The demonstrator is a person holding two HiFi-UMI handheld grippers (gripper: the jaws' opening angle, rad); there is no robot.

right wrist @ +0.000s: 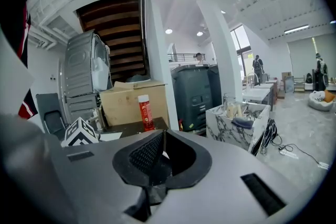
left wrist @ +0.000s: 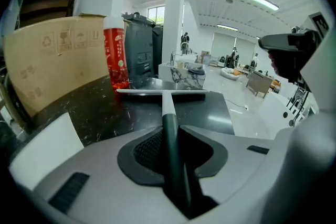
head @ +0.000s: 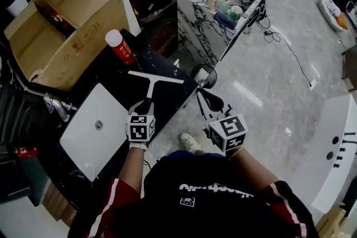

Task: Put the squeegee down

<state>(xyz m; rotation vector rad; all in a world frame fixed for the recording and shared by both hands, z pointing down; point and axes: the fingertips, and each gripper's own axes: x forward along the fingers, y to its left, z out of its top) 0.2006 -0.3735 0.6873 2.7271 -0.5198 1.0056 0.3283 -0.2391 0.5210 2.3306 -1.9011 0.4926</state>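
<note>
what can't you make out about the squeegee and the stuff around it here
- Whether the squeegee blade touches the counter: the left gripper view sees it edge-on, and the head view looks from too steeply above.
- Print on the red can: too small in all views.
- Contents of the cardboard box: mostly dark in the head view.
- Handle's rear end: buried in the left gripper.

Can (head: pixel 119 45) behind squeegee (head: pixel 153 78), box (head: pixel 83 47) left of can (sink (head: pixel 83 136) nearer)
</note>
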